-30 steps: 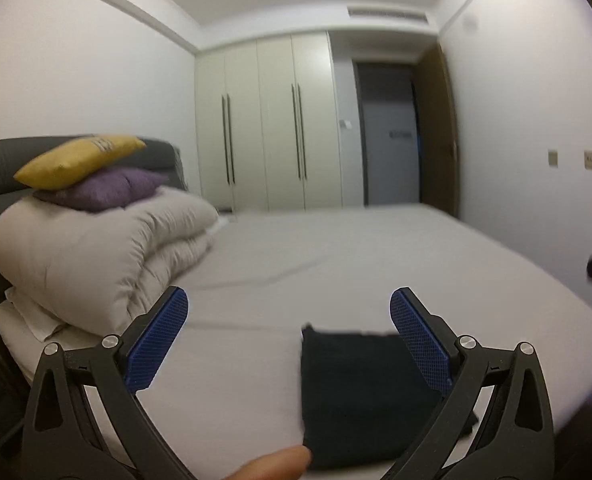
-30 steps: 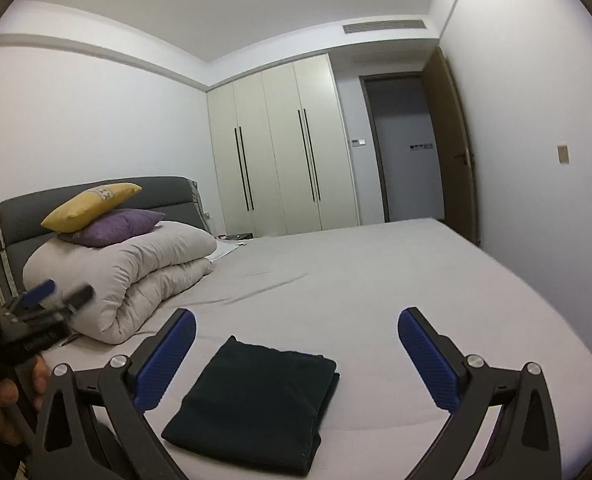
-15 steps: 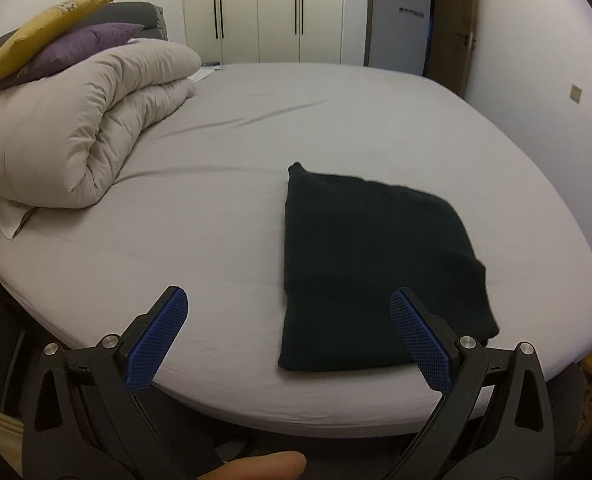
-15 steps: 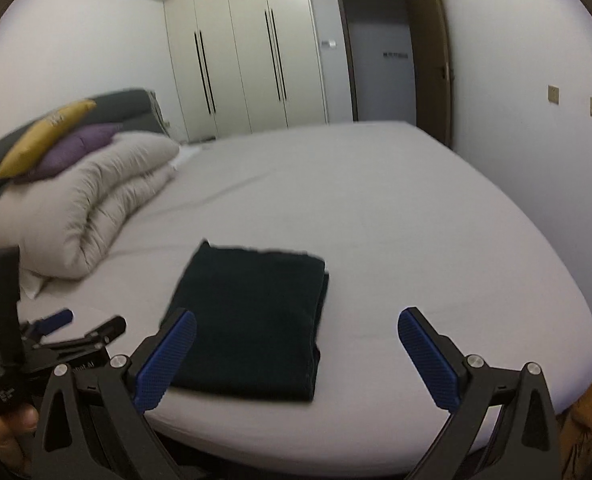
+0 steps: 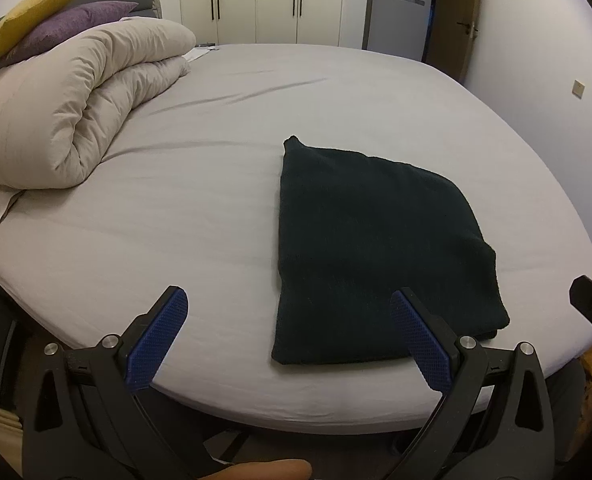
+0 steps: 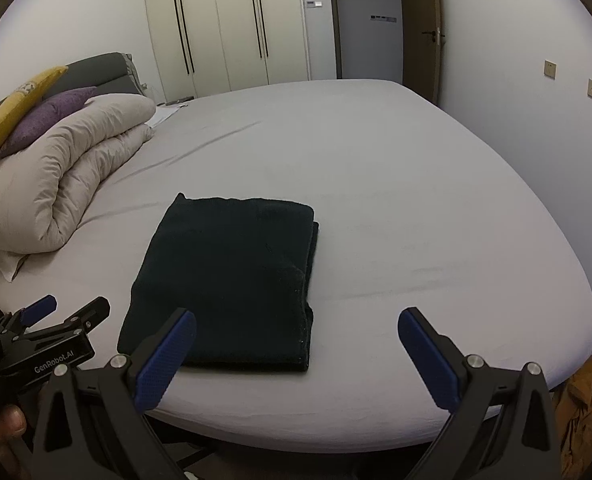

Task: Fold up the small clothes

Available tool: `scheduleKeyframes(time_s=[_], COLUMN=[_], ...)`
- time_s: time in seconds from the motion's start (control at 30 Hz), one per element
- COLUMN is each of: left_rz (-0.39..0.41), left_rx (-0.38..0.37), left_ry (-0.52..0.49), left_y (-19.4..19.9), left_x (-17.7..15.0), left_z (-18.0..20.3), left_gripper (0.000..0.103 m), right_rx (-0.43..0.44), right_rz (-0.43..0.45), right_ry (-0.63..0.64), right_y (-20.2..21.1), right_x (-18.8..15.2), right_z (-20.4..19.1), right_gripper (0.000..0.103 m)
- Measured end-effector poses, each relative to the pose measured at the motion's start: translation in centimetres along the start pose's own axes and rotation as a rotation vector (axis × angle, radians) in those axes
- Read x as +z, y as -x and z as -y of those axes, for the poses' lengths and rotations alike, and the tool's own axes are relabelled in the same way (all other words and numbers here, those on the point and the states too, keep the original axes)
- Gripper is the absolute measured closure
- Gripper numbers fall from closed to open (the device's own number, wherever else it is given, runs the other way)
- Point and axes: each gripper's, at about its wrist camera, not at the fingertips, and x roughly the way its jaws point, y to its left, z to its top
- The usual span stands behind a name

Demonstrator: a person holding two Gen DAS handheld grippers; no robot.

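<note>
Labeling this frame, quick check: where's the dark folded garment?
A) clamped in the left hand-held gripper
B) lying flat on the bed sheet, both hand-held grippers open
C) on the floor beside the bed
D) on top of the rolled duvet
B: the dark folded garment lies flat on the bed sheet, and the left hand-held gripper and right hand-held gripper are both open, holding nothing.
</note>
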Motion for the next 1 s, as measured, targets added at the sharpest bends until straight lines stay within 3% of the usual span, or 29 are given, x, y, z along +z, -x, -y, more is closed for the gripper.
scheduleKeyframes(time_s=[1.0], left_rz=[0.002], left_rx=[-0.021], left_ry=[-0.006], left_y=[-0.64], left_x=[0.46], left_z=[0.48], left_gripper=[0.000], right_rx=[0.003], right_rz=[-0.011], right_ry=[0.019], right_y=[-0.10], right_x=[-0.55], right_z=[-0.65], right_gripper=[0.000])
